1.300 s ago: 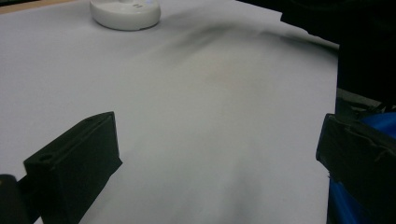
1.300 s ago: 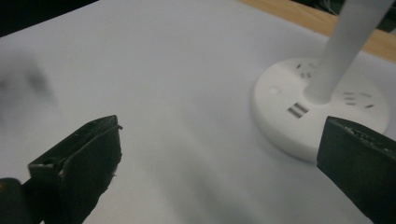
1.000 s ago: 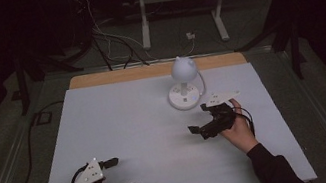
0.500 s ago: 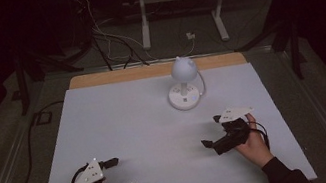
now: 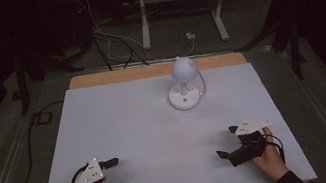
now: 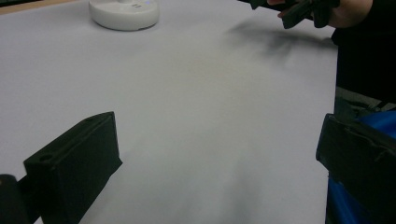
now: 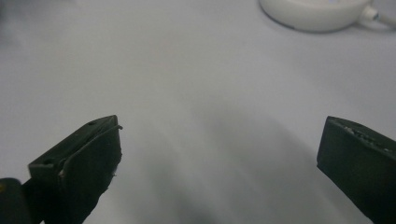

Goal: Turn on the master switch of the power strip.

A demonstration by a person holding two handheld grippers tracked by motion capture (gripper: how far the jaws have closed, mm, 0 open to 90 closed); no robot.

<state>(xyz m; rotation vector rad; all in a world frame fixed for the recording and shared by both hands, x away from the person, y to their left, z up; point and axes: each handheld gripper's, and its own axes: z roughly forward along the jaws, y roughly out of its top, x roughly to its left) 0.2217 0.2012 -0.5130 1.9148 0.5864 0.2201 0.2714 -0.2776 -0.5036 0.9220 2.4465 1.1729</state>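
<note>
The small white desk lamp [image 5: 185,85] is the one thing on my surface [image 5: 136,126], so I take it as what my work turns on. It stands upright on its round base at the far middle of the white sheet, its rounded shade tipped over the base and its cord trailing off the base on the right. That spot suits it: far enough back that the near half lies bare for my hands, and central enough that I can come at it from either side. In the left gripper view the base [image 6: 124,13] sits at the top left, well apart from me; in the right gripper view it [image 7: 314,13] shows at the top edge, with the cord end leaving it at the right. My right gripper [image 5: 227,142] hangs low over the near right part of the sheet, its jaws spread wide with nothing between them, pointing inward across the bare sheet. My left gripper [image 5: 119,175] rests near the front left corner, jaws likewise wide apart and empty, turned toward the middle. I judge both are parked at the near edge, one on each side, and they pin nothing and crowd nothing. I touch nothing at all. Beyond the sheet a strip of bare wood [image 5: 112,76] shows along the far edge.
</note>
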